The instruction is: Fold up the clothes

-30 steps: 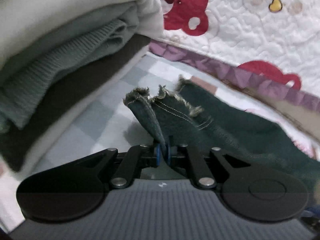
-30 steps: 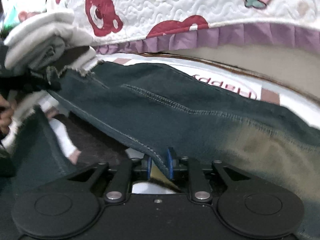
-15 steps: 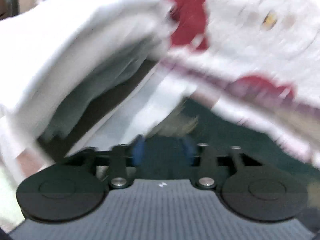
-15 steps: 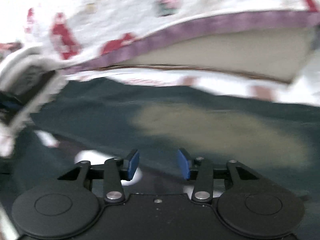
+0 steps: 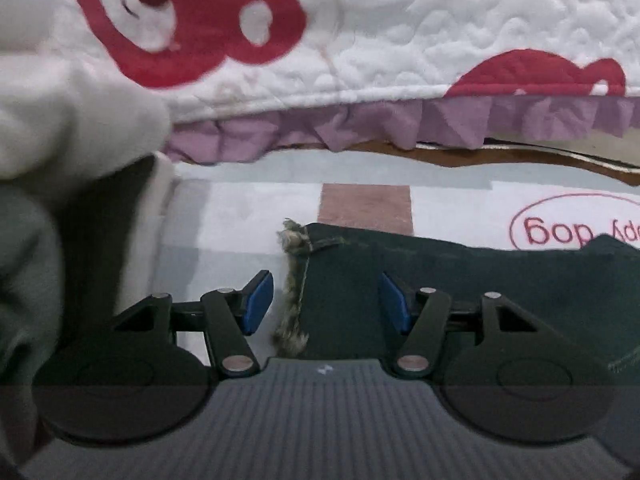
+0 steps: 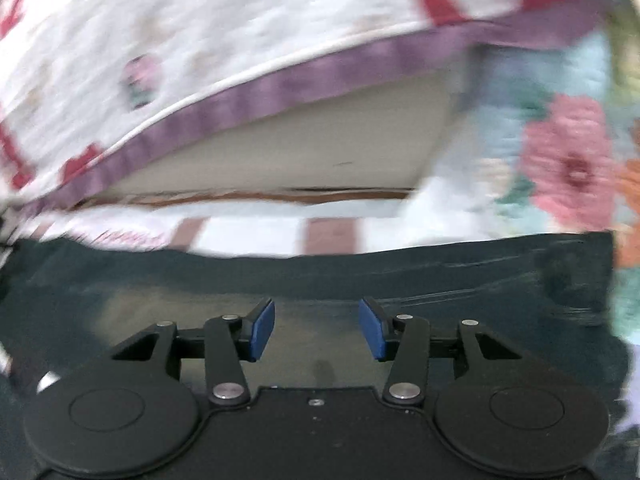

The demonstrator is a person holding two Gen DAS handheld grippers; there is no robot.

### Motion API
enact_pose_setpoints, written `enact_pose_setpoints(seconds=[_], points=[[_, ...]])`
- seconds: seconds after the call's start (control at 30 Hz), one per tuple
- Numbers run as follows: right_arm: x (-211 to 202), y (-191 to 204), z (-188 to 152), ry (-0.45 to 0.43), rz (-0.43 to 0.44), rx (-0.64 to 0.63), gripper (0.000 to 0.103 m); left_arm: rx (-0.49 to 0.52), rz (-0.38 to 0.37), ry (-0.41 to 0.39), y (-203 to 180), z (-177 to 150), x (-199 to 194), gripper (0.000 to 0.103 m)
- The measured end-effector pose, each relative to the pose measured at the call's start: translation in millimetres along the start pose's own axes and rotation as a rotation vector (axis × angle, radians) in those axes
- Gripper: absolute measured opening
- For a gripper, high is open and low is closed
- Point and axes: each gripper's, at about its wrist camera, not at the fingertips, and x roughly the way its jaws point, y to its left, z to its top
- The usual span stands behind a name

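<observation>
Dark blue-green jeans lie flat on the checked sheet, their frayed hem showing in the left wrist view. My left gripper hovers over that hem, its jaws opening, the blue pads clear of the cloth. The same jeans spread wide under my right gripper in the blurred right wrist view. Its jaws are opening too, with nothing pressed between its pads.
A stack of folded clothes, white over grey-green, stands at the left. A quilt with red bears and a purple ruffle runs along the back. A floral cloth lies at the right. The checked sheet shows between the stack and the jeans.
Both grippers have let go of the jeans and their jaws have spread apart. The jeans now lie flat. The left view has swung right; the right view has swung right and risen.
</observation>
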Motion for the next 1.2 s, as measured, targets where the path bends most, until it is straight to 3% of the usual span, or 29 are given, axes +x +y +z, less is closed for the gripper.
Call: enact_pose_setpoints(seconds=[0.07,0.3,0.37,0.4,0.43,0.47,0.5,0.53,0.6,0.73,0.87,1.0,1.03,1.07,1.1,1.13,1.2], points=[[-2,-23,3,0.008,-0.036,0.012,0.053,-0.031,-0.048,0.028,5,2,10,0.064],[3,-91,8,0.039,-0.169,0.098,0.053,-0.072,-0.064,-0.013,-3,9,23,0.102],[7,-105,10,0.014,-0.216,0.133,0.053,-0.028,-0.035,-0.028,-14,13,24,0.103],[10,-112,11,-0.001,-0.236,0.150,0.053,-0.024,-0.036,-0.045,-16,14,22,0.097],[14,-119,14,-0.010,-0.253,0.170,0.054,-0.022,-0.037,-0.062,-18,15,19,0.068],[18,-125,16,-0.012,-0.270,0.186,0.056,-0.011,-0.015,-0.084,-21,17,15,0.049],[23,-130,18,-0.010,-0.289,0.196,0.059,0.001,-0.010,-0.085,-24,21,12,0.015],[27,-136,20,-0.008,-0.308,0.205,0.065,0.013,0.000,-0.080,-28,26,10,0.011],[34,-145,21,-0.009,-0.336,0.222,0.068,0.057,0.061,-0.088,-38,33,3,0.008],[48,-161,23,0.019,-0.405,0.208,0.070,0.062,0.116,-0.208,-33,44,-18,0.008],[58,-171,22,0.017,-0.444,0.212,0.071,0.021,0.109,-0.248,-22,53,-28,0.008],[71,-183,20,0.032,-0.427,0.222,0.076,0.081,0.161,-0.255,-33,53,-25,0.008],[74,-187,18,0.034,-0.385,0.210,0.075,0.077,0.163,-0.245,-33,53,-23,0.008],[77,-191,17,0.035,-0.347,0.199,0.070,0.070,0.165,-0.235,-32,53,-21,0.008],[78,-193,16,0.025,-0.328,0.191,0.029,0.056,0.163,-0.234,-31,54,-21,0.008],[75,-190,19,-0.005,-0.326,0.175,0.013,0.042,0.160,-0.235,-30,55,-22,0.008],[68,-183,25,-0.068,-0.327,0.142,0.013,0.009,0.149,-0.248,-28,57,-27,0.008]])
